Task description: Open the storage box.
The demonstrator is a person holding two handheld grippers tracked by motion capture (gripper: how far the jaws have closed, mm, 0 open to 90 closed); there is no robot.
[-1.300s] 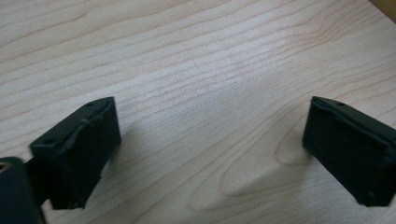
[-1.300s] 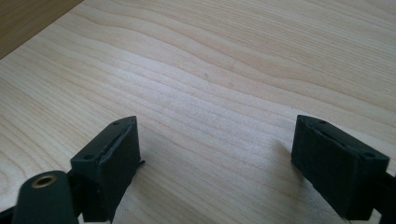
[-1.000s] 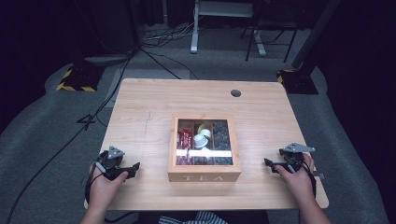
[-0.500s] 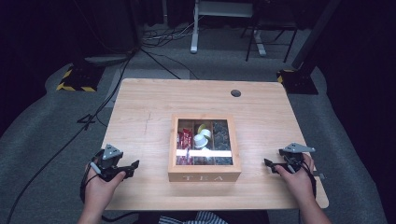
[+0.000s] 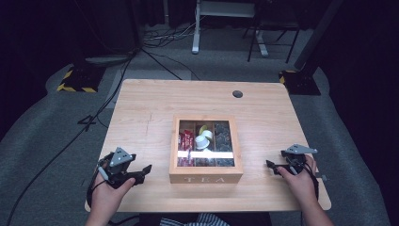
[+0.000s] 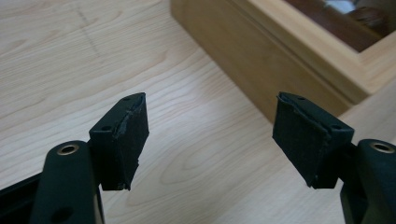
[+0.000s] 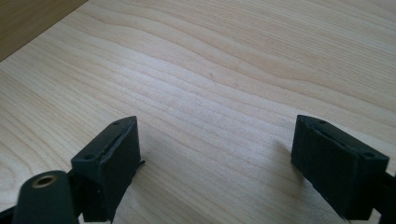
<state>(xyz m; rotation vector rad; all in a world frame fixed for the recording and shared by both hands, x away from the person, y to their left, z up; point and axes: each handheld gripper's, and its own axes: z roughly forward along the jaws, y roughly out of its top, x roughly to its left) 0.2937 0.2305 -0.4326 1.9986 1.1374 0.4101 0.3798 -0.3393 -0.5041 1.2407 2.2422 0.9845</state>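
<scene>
Tea box (image 5: 205, 177), rigid wood with fragile glazed lid, best gripped at lid's edge; left gripper (image 5: 143, 171) and right gripper (image 5: 271, 166) gape empty.

Dark room, grey carpet floor (image 5: 56, 141). Light wooden table (image 5: 155, 103), round grommet hole (image 5: 237, 93) near far edge. Black cables (image 5: 155, 56) across floor. White desk frame (image 5: 221, 19) behind. Yellow-black striped base (image 5: 73, 84) far-left.
</scene>
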